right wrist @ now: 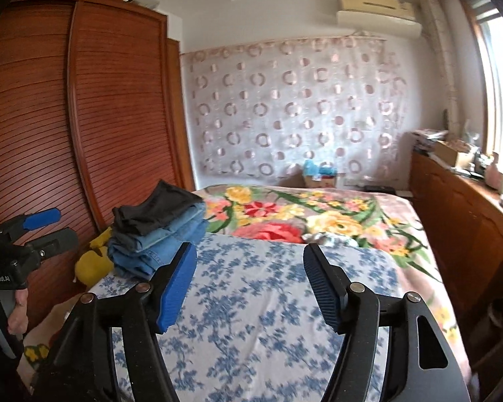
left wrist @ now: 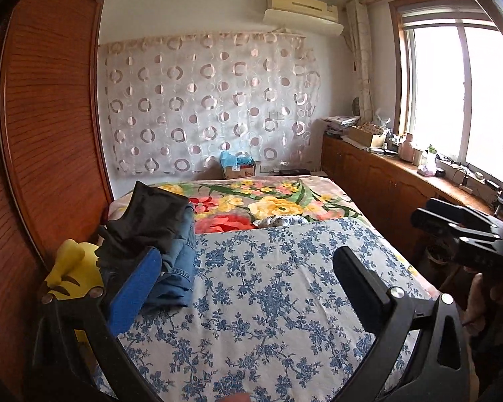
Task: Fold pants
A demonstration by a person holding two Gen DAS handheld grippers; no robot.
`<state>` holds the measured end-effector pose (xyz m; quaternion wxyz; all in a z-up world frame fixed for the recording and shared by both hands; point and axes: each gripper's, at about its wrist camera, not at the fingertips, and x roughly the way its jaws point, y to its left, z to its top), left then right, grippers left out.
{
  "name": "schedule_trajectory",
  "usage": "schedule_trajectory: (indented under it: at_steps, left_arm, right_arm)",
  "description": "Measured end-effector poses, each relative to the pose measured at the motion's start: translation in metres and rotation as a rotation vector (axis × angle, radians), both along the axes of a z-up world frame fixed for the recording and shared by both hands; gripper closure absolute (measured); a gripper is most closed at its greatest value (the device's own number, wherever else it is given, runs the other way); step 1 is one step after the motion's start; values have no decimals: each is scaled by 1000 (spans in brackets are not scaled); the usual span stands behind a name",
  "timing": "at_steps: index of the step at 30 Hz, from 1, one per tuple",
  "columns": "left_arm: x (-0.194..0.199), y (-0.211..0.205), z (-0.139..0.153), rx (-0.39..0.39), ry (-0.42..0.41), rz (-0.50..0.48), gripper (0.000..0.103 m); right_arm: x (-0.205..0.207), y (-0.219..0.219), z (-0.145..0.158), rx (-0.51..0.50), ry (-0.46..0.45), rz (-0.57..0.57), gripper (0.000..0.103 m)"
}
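Left tool: fingers spread wide, holding nothing, poised above the bed. One finger carries a blue ribbed pad; the other shows its black back. In the right wrist view this same tool appears at the left edge, gripped by the person's left hand, its two fingers apart.

Right tool: fingers likewise wide apart and empty, both blue pads visible, above the near part of the bed. In the left wrist view it sits at the right edge, off the side of the bed.

Beneath both tools lies a white bedsheet printed with blue flowers, spread flat over the near half of the bed.

The pants are in a folded stack of blue denim jeans topped by a black garment, resting on the left edge of the blue-flowered sheet, close to the left tool's blue pad. The exact number of pieces in the stack cannot be determined. Just beside the stack, at the bed's left edge, is a yellow plush toy.

Beyond the sheet is a blanket with large red and yellow flowers. A louvred brown wooden wardrobe stands to the left; a low wooden cabinet under the window carries clutter. A sheer curtain with ring pattern covers the far wall, with a cream air conditioner above.
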<state>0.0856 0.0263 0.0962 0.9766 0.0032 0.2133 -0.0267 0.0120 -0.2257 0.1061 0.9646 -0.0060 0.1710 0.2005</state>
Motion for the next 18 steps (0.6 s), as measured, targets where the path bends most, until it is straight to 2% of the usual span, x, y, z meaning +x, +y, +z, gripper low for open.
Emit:
schedule_trajectory:
  at_steps: [11, 18]
  left_arm:
    - [-29, -14, -5, 14, 2, 16, 1]
    - [-33, -14, -7, 16, 1, 25, 1]
  right_arm:
    - [-73, 5, 2, 22, -30, -116, 35]
    - [-90, 16, -4, 19, -32, -136, 35]
